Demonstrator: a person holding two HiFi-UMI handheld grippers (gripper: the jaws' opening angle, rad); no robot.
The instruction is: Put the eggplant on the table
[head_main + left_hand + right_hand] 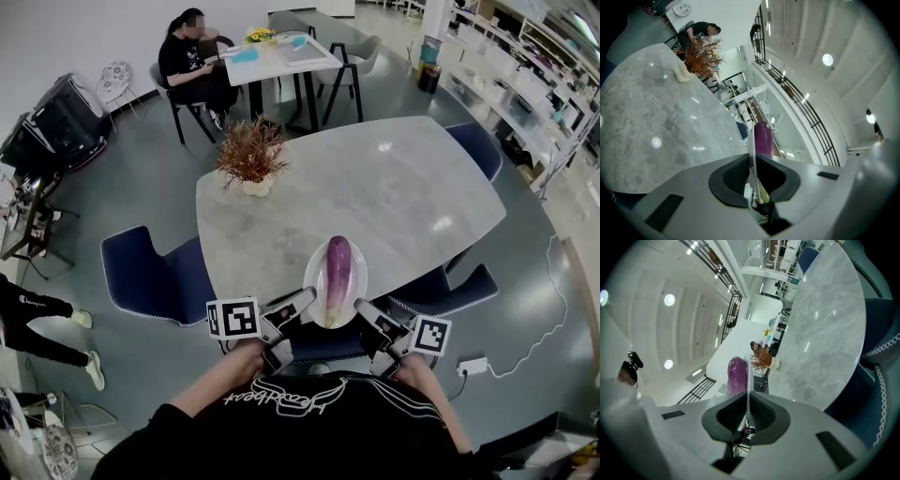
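The left gripper (298, 305) is pinched on the near left rim of a white plate (315, 265), and the right gripper (367, 317) is pinched on the near right rim. In each gripper view the thin edge of the plate is clamped between the dark pads. The eggplant (337, 266) lies on the plate, so neither gripper touches it. It sits between the two grippers and just ahead of them, about equally close to each. Its long axis runs straight away from the person, towards the far edge of the table (403, 187).

The plate is at the near edge of the table, with its nearer part overhanging on the person's side. I cannot tell whether its base already rests on the tabletop.

Ahead of the plate the tabletop is bare as far as the far edge, so there is open room to go forward. The only thing standing on the table is a potted plant (250, 156) at the far left corner, well apart. Blue chairs (150, 277) are tucked in at the left and right of the near edge, below the level of the plate.
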